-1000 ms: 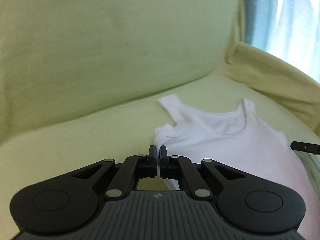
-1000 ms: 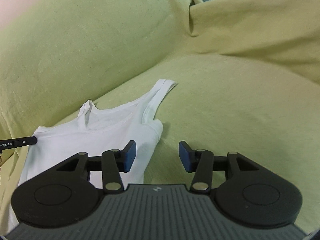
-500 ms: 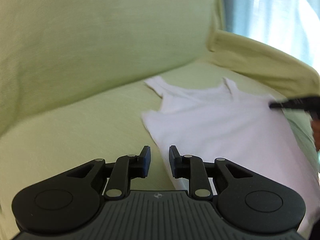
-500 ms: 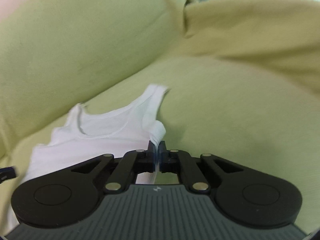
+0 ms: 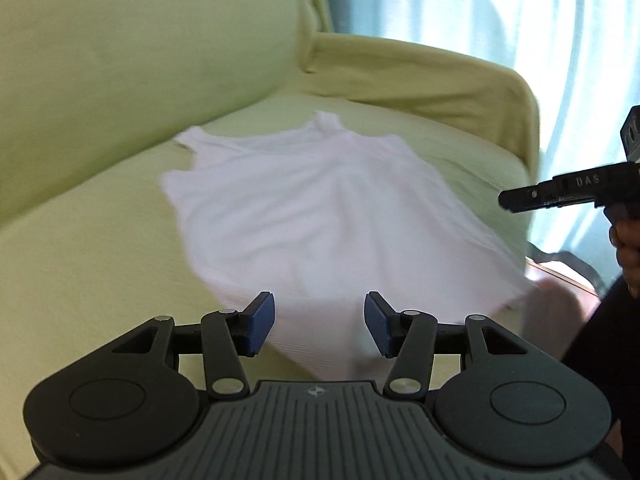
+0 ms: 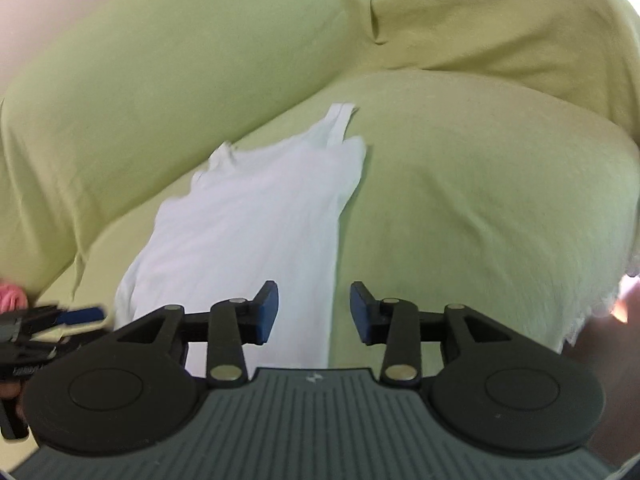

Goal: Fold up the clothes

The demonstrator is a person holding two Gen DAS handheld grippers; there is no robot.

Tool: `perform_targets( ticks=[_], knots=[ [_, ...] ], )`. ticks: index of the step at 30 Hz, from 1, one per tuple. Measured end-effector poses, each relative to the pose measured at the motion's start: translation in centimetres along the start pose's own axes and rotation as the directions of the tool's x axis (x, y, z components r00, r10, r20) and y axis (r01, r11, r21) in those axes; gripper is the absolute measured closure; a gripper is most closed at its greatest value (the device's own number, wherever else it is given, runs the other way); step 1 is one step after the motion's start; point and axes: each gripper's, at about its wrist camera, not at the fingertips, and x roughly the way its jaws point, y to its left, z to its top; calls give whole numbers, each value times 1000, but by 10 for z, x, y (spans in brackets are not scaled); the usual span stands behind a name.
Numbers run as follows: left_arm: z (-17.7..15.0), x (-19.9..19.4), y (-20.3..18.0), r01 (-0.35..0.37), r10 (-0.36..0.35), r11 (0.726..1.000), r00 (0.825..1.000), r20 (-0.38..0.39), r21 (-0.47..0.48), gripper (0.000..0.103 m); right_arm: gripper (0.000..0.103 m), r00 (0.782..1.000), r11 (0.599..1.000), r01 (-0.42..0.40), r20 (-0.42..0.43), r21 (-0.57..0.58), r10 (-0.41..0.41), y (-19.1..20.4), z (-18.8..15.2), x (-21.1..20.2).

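Observation:
A white sleeveless top (image 5: 320,216) lies spread flat on the seat of a yellow-green sofa (image 5: 120,80), straps toward the backrest. My left gripper (image 5: 319,328) stands open just above the top's near hem, nothing between its blue pads. In the right wrist view the same top (image 6: 248,232) stretches away from me. My right gripper (image 6: 314,316) is open over its right side edge, holding nothing. The right gripper's body (image 5: 560,192) shows at the far right of the left view, and the left gripper's (image 6: 52,320) at the left edge of the right view.
The sofa backrest (image 6: 180,60) rises behind the top and an armrest (image 5: 420,76) closes the right side. Pale curtains (image 5: 520,12) hang beyond it. The sofa cover's fringed edge (image 6: 592,312) drops off at the right. Something pink (image 6: 12,298) sits at the left edge.
Both grippers let go of the top's armhole corners, opened, and pulled back toward the hem end. The top now lies flatter and more spread out.

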Motion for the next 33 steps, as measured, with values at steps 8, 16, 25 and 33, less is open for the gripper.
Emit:
perform_targets(
  ticks=[8,16,25,33],
  knots=[
    [-14,-13,-8,-153,153,988,988,-22,-18,102,54,997,1000,18,-78,19,-16,11,-35,-8],
    [-58,-58,28,-239,232,947,971,-56,-213,103,55,993,964,-15,-106,265,44,-8,-59,4],
    [-58,-54,30,-211,205,943,978,-47,-257,97,100,991,821,-61,-67,568,120,-48,-81,8],
    [-54,-47,29,-184,183,942,983,-30,-282,64,100,996,996,92,-9,5,-92,12,-41,-34]
  ],
)
